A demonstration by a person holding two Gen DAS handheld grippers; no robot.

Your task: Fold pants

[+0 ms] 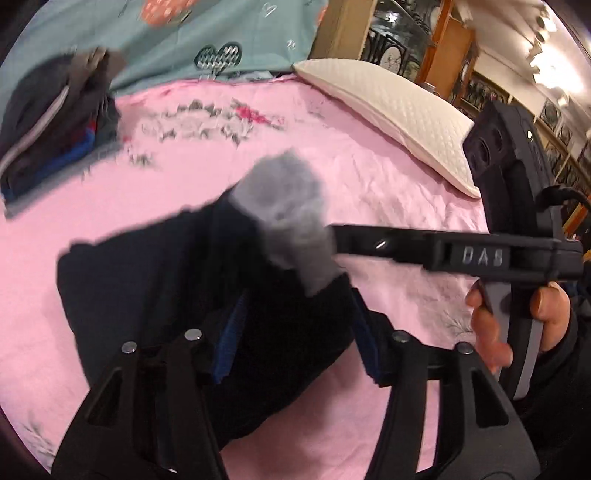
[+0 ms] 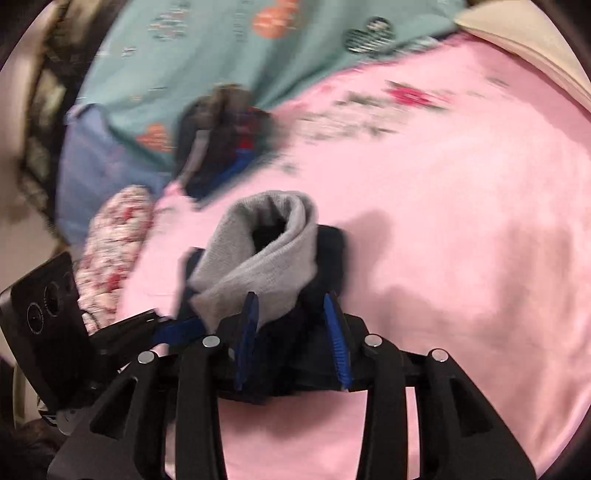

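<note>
Left tongs, right tongs both clamped on dark pants, apparently; right handle reads "DAS".

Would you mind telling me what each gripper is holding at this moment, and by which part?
Both hold the dark pants. The right gripper has the bunched fabric by the grey waistband; the left gripper has a dark fold just below it. How tightly the fingers close is unclear.

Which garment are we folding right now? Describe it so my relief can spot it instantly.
On the pink bedsheet, in front of the dark clothes pile by the teal blanket, lie the dark navy pants between both tongs. Only they show a light grey lining.
</note>
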